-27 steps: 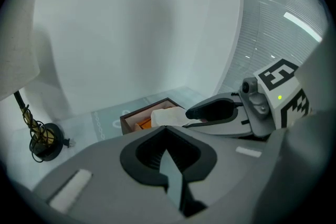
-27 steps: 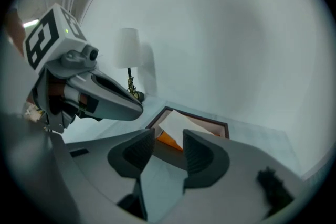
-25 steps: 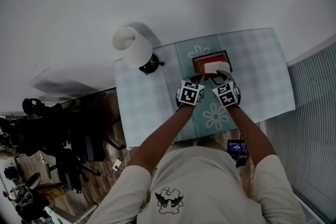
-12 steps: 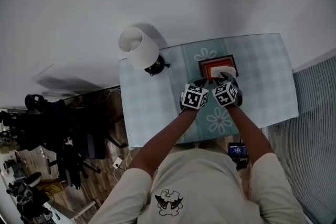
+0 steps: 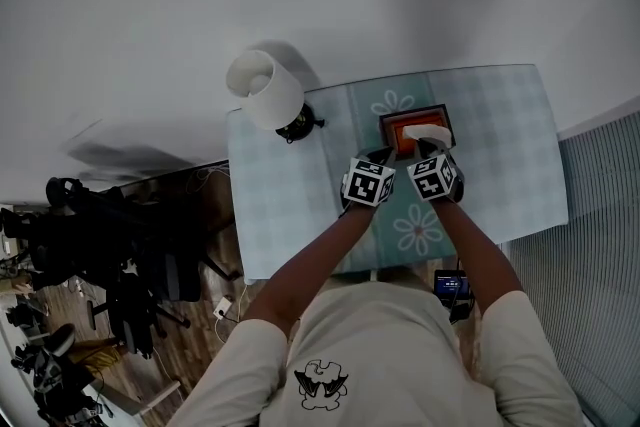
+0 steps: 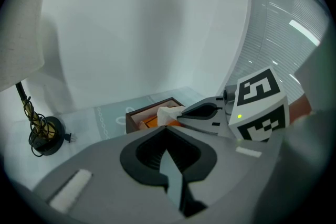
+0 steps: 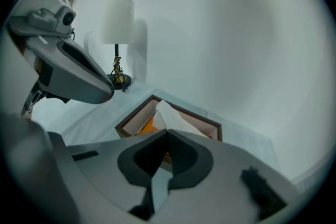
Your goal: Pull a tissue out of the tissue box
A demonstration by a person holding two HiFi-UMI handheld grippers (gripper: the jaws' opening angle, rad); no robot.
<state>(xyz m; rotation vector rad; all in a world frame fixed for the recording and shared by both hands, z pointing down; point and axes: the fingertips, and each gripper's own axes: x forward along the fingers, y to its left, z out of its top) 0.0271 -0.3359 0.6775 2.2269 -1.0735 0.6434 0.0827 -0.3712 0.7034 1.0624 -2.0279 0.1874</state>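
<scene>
A dark wooden tissue box [image 5: 386, 127] with an orange inside stands on the pale patterned table [image 5: 500, 145]. A white tissue [image 5: 428, 132] sticks up out of it. My right gripper [image 5: 426, 148] is at the box's near edge, its jaws closing to a shut line on the tissue's [image 7: 176, 117] lower edge. In the right gripper view the tips [image 7: 168, 132] meet where the tissue starts. My left gripper [image 5: 384, 155] hovers beside the box's near left corner, shut with nothing in it [image 6: 165, 127]. In the left gripper view the right gripper [image 6: 181, 117] touches the tissue [image 6: 169, 112].
A table lamp with a white shade [image 5: 265, 90] and a dark base [image 6: 44, 134] with a coiled cord stands at the table's far left. A white wall runs behind the table. Window blinds [image 6: 283, 23] are on the right. Dark equipment [image 5: 90, 255] crowds the floor at the left.
The right gripper has come down a little onto the tissue at the box's near edge. The left gripper has hardly moved.
</scene>
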